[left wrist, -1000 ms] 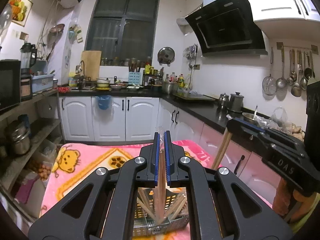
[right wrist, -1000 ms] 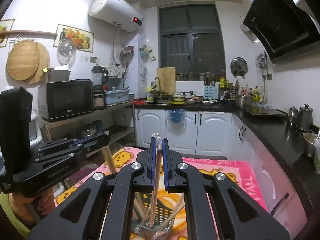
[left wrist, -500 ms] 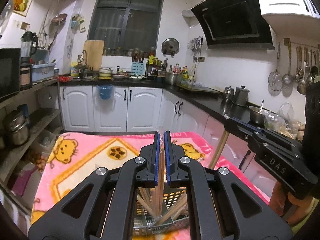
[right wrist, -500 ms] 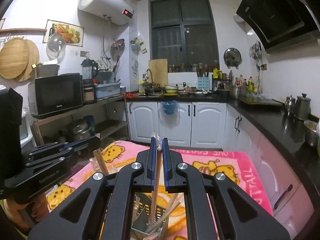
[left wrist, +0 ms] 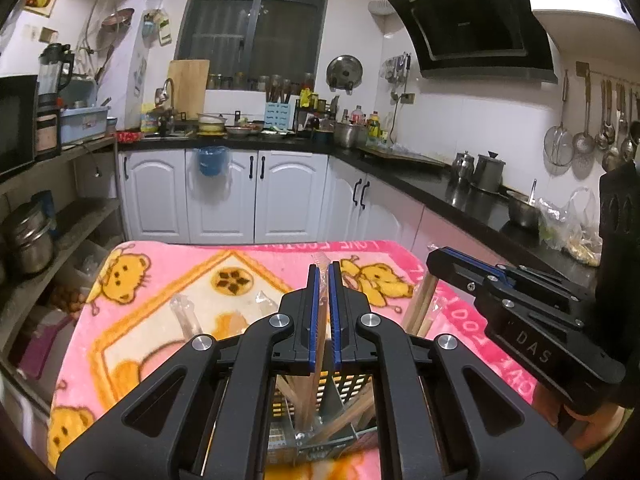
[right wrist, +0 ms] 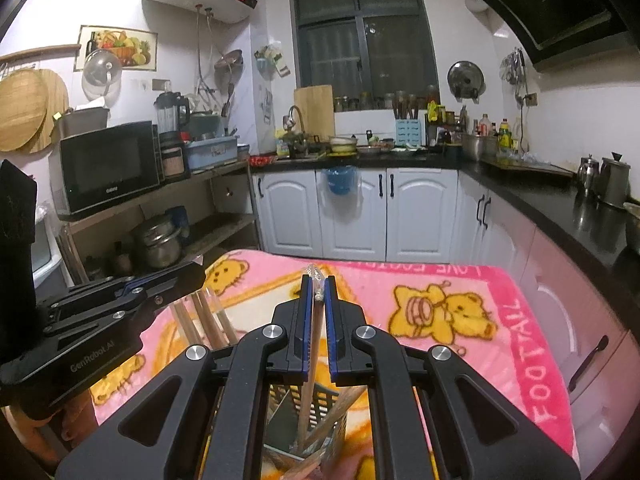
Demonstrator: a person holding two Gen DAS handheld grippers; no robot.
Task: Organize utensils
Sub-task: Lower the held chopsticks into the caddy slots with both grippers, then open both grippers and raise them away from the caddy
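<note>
Kitchen: white cabinets (left wrist: pixel 224 196) and black counter (left wrist: pixel 420 184) beyond both tongs. One pink bear-print blanket (left wrist: pixel 160 288) covers the table beneath them. One slotted utensil caddy (left wrist: pixel 320 420) sits directly below the tips, several chopsticks already leaning inside; exact count not readable. Two tongs: left gripper (left wrist: pixel 323 280) pinches one wrapped chopstick pair (left wrist: pixel 319 340); right gripper (right wrist: pixel 316 292) pinches a second chopstick pair (right wrist: pixel 311 360). Both pairs' lower ends reach into the caddy.

The left gripper (left wrist: pixel 324 276) points slightly downward, its jaws nearly closed. The right gripper (right wrist: pixel 319 286) sits just beside it, tilted likewise, jaws equally pinched together.
</note>
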